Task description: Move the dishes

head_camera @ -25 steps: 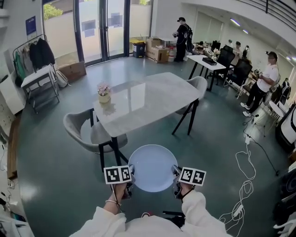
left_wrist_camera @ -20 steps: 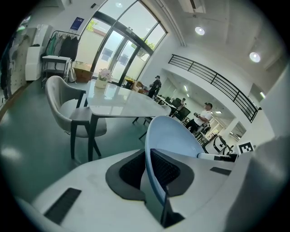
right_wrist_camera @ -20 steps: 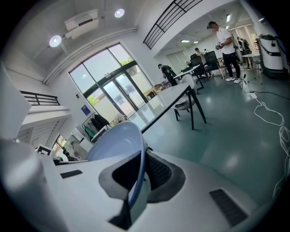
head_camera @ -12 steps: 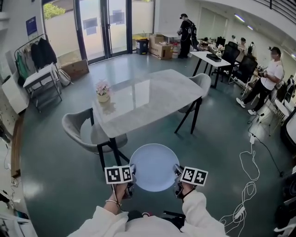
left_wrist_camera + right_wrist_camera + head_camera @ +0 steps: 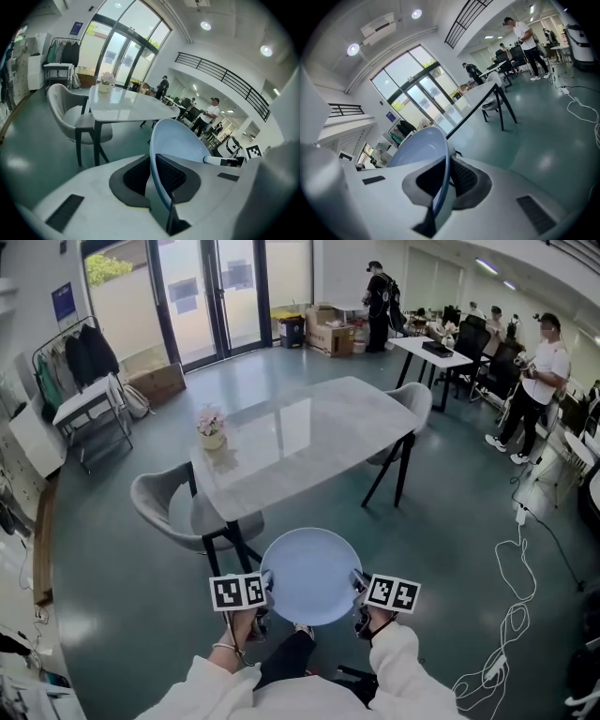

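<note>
Clamps a pale blue plate (image 5: 309,576) by opposite rims: left gripper (image 5: 266,585) jaws on one edge, right gripper (image 5: 356,585) jaws on the other. Holds it above the green floor (image 5: 450,512), near the marble tabletop (image 5: 300,442). Flower pot (image 5: 211,432) there; grey chair (image 5: 164,502) alongside.

readable text: none | blue wall sign (image 5: 63,298): too small to read

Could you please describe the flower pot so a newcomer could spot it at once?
Find the pale table mid-room. The flower pot stands near its left corner, by the grey chair. It is the only thing on the tabletop: pink blooms in a cream pot.
</note>
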Tool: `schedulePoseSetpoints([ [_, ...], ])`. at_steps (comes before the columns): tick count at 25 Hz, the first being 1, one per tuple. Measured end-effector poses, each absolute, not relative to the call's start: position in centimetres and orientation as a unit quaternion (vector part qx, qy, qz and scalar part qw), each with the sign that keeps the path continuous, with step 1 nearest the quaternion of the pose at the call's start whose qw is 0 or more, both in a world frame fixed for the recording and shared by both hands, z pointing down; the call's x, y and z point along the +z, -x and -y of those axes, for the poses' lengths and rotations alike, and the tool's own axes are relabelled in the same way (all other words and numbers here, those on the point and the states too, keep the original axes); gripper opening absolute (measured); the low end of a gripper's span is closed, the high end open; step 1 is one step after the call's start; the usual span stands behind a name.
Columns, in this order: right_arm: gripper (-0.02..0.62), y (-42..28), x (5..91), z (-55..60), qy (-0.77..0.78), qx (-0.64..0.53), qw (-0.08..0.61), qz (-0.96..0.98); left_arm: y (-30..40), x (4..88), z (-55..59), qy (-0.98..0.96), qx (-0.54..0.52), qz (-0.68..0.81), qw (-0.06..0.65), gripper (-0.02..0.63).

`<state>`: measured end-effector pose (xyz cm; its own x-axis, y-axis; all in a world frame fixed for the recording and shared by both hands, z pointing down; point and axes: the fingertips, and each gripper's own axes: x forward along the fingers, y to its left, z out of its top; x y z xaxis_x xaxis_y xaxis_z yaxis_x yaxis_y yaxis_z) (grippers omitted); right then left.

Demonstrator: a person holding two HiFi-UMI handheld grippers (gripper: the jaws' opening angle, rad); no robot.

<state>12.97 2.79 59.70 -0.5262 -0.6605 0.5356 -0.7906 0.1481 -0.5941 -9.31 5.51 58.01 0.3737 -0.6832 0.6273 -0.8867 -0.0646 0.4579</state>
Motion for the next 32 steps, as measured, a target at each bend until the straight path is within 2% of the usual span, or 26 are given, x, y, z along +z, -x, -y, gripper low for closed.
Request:
schedulePoseSetpoints([
  [32,0.072,-15.3,60.5,14.4,-0.507,0.441,0.091,0.735,7.1,59.9,12.5,-0.731,0.112,0.516,0.431,0.035],
])
